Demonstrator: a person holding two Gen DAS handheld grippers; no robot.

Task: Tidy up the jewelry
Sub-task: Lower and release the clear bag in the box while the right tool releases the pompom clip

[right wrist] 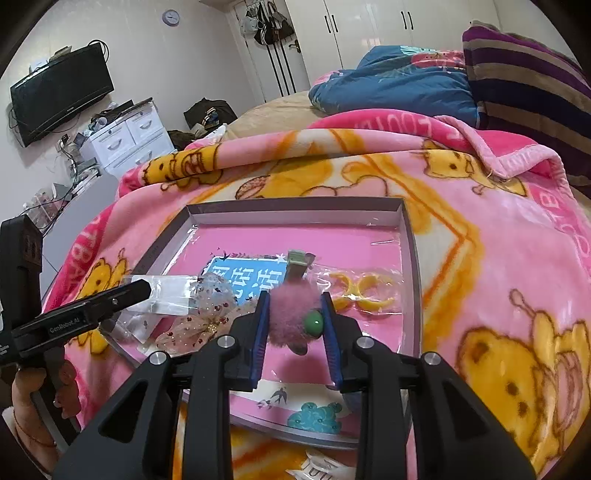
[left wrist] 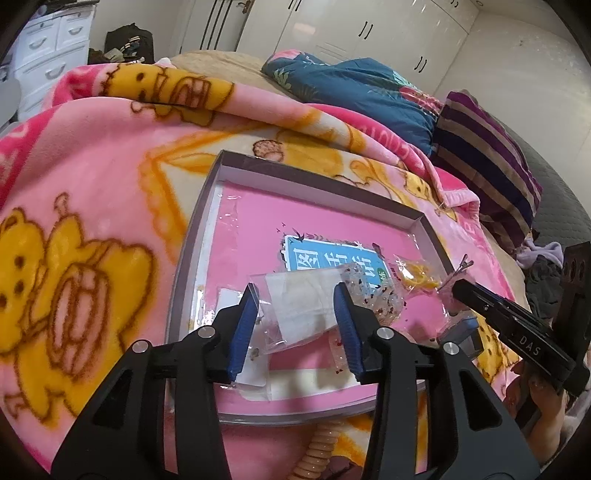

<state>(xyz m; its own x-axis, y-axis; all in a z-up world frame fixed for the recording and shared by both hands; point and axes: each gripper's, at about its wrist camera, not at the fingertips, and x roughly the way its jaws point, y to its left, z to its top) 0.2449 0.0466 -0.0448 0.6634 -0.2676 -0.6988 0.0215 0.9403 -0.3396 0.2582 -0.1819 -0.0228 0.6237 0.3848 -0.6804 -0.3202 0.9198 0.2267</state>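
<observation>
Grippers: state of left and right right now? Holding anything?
Left tool: open, a clear plastic packet lies between its fingers, not pinched.
Right tool: closed on a pink fluffy hair clip.

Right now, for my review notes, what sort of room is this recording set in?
Most likely a bedroom at home: the tray sits on a bed under a pink blanket, with white wardrobes behind it and a television on the wall above drawers.

Both grippers are black with blue finger pads (left wrist: 246, 334) and silver screws (right wrist: 226, 341). White lettering marks their sides. A thin red bracelet (right wrist: 31, 435) circles one wrist at eight o'clock.
</observation>
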